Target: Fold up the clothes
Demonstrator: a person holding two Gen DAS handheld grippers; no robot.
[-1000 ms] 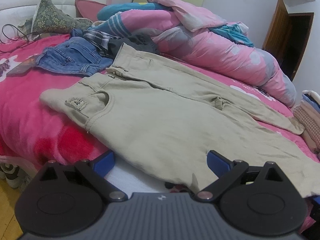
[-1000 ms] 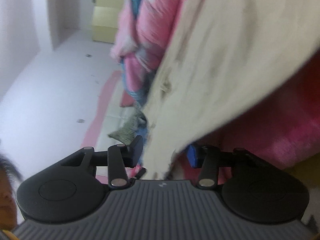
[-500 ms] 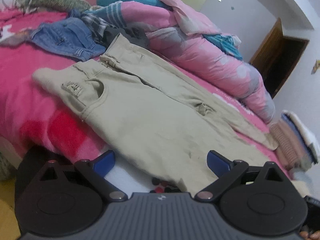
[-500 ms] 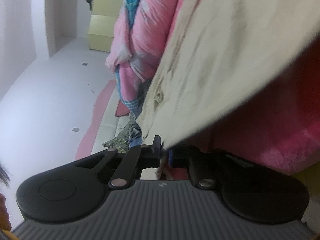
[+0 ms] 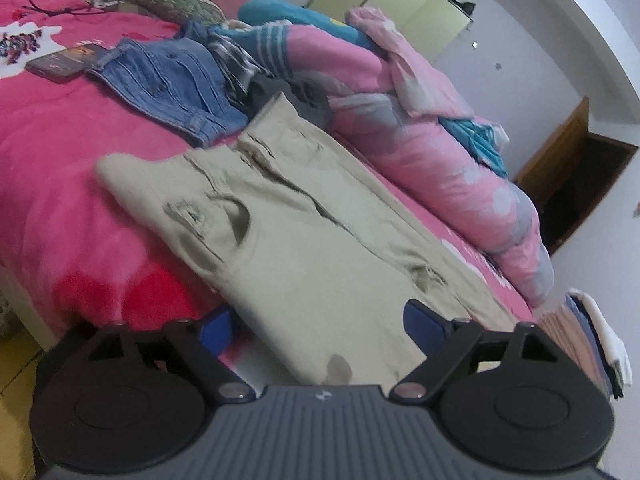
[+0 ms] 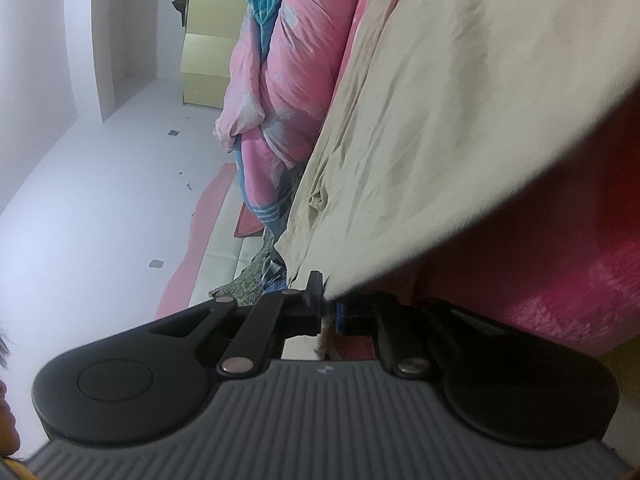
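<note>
The right gripper (image 6: 329, 312) is clamped on a hem of the beige trousers (image 5: 304, 256). The left gripper (image 5: 316, 320), jaws closing, straddles their near edge on the bed (image 5: 60, 152). Closing shallow, it could miss the fabric and skew the fold.

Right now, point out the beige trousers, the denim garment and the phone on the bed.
beige trousers (image 5: 304, 264), left wrist view, on the thigh panel.
denim garment (image 5: 168, 80), left wrist view, on its ribbed middle.
phone (image 5: 60, 62), left wrist view, on its dark face.
</note>
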